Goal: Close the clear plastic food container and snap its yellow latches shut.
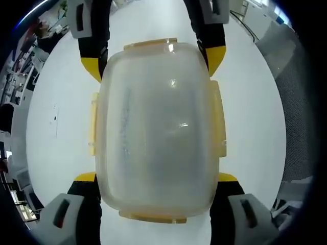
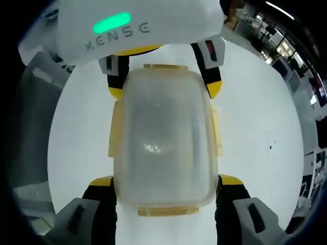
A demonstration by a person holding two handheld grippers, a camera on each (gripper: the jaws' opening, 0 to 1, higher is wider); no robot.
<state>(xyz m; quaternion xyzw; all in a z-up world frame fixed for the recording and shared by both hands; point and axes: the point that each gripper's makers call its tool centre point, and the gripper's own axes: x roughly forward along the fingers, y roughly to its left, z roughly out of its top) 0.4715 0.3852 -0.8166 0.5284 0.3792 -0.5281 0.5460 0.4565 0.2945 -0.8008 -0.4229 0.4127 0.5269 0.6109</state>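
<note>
White table (image 1: 255,127), container (image 1: 158,127) between jaws

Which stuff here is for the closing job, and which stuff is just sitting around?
For the job:
- clear container with its lid on
- yellow latches along its sides
- left tongs, one jaw each side of the container
- right tongs, gripping from the opposite end

Just around:
- white table
- office clutter, too blurry to name
</note>
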